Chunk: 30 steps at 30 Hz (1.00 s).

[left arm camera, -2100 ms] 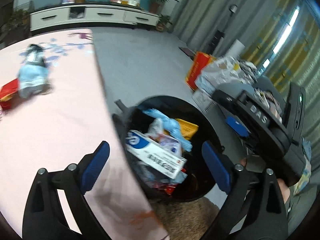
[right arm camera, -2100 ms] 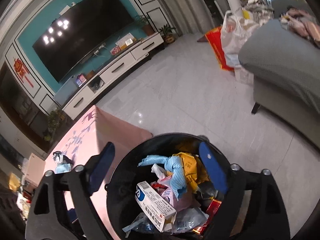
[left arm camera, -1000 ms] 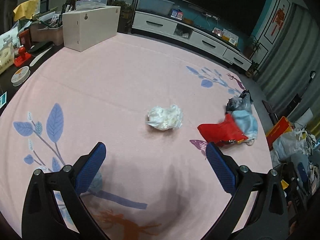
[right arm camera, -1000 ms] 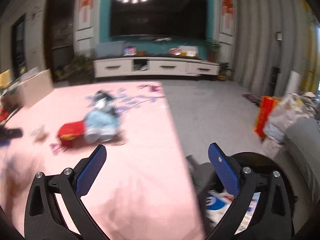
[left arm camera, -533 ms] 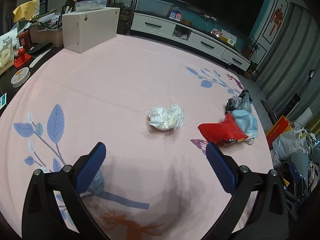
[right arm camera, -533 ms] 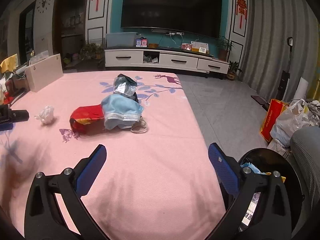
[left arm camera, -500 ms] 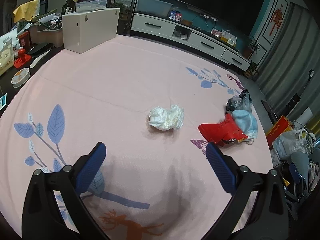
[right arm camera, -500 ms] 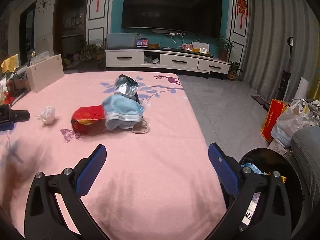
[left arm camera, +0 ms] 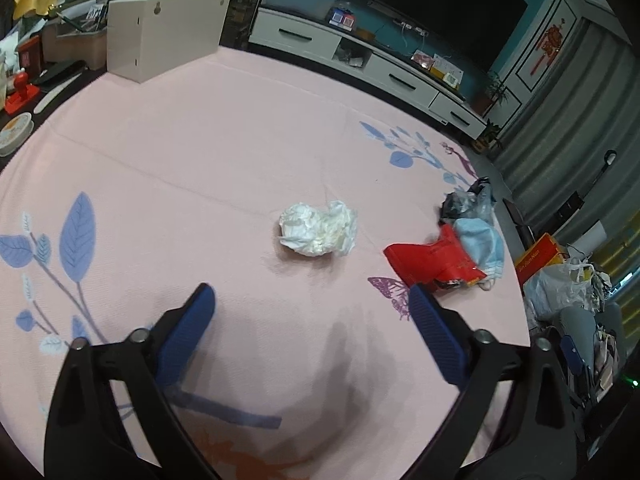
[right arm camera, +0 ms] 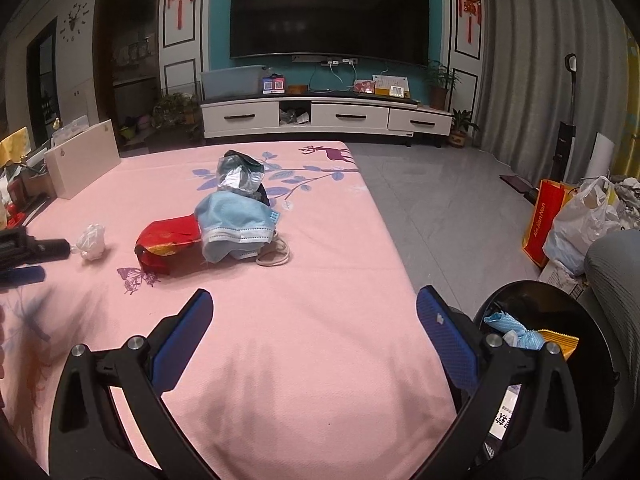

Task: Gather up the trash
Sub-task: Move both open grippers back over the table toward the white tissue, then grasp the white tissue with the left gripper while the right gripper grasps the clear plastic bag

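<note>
Left gripper (left arm camera: pixel 308 304) jaws, just narrowing, gaping empty before crumpled white tissue (left arm camera: pixel 319 229) lying on pink cloth (left arm camera: pixel 224 152). Right gripper (right arm camera: pixel 314 308) gaping empty. Right view alone showing round black bin (right arm camera: pixel 592 344); orange bag (right arm camera: pixel 543 218) reading "JinJianNan".

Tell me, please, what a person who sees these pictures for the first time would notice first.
Probably the crumpled white tissue, alone in the middle of the pink tablecloth. Right of it lies a small heap: a red packet under a blue face mask. At the table's right edge stands a black bin holding trash.
</note>
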### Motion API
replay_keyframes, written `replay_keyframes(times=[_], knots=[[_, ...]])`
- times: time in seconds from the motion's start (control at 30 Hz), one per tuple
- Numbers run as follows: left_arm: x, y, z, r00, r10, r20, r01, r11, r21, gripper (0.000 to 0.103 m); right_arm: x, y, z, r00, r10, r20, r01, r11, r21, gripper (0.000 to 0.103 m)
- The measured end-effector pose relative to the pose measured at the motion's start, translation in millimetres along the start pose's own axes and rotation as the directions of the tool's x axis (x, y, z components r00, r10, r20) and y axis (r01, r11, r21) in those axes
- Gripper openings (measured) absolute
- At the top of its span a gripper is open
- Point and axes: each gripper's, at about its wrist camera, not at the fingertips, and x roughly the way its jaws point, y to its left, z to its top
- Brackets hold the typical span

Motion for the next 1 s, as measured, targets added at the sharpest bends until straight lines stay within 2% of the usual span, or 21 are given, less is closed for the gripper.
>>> replay_keyframes(times=[0.07,0.13,0.2,0.27,0.4,0.47,0.6,0.63,0.7,0.73,0.77,0.87,1.0], knots=[[6,0,0,1.000,0.003,-0.015,-0.003,1.000,-0.001,0.082,-1,-1,0,1.000,0.001,0.005,-0.001,1.000,0.003,0.100],[13,0,0,0.999,0.014,-0.030,-0.014,1.000,-0.002,0.080,-1,-3,0,1.000,0.002,0.006,-0.002,1.000,0.008,0.100],[16,0,-1,0.999,0.043,-0.034,-0.043,0.999,-0.004,0.077,0,-4,1,1.000,0.001,-0.001,-0.001,1.000,0.013,0.100],[18,-5,-2,0.996,0.088,-0.022,-0.087,0.996,0.035,0.071,1,-5,1,1.000,0.004,-0.007,-0.004,1.000,0.017,0.100],[22,-8,-3,0.996,0.088,-0.021,-0.086,0.995,0.055,0.061,1,-6,1,1.000,0.008,-0.010,-0.008,1.000,0.023,0.099],[25,-8,-2,0.998,0.061,-0.024,-0.060,0.997,0.050,0.051,1,-7,0,1.000,0.011,-0.012,-0.010,1.000,0.025,0.100],[30,-5,3,1.000,0.027,0.005,-0.027,0.999,0.031,0.046,2,-8,0,1.000,0.017,-0.013,-0.016,0.999,0.030,0.100],[31,-6,3,1.000,0.020,0.009,-0.021,0.999,0.031,0.041,2,-8,0,1.000,0.017,-0.013,-0.017,0.999,0.030,0.100],[35,-6,3,1.000,0.007,0.011,-0.008,1.000,0.029,0.022,2,-9,0,1.000,0.020,-0.013,-0.019,0.999,0.034,0.100],[37,-6,2,1.000,-0.001,0.003,0.001,1.000,0.028,0.008,2,-9,0,1.000,0.022,-0.015,-0.021,0.999,0.034,0.100],[38,-6,2,1.000,-0.011,-0.004,0.011,1.000,0.025,0.004,3,-9,1,1.000,0.022,-0.015,-0.021,0.999,0.036,0.100],[33,-5,1,0.999,-0.034,0.009,0.034,0.999,0.000,0.001,2,-10,1,1.000,0.024,-0.014,-0.023,0.999,0.040,0.099],[8,-7,3,0.992,-0.117,0.051,0.118,0.993,-0.030,0.001,6,-7,2,0.999,-0.003,-0.044,0.003,1.000,0.005,0.100]])
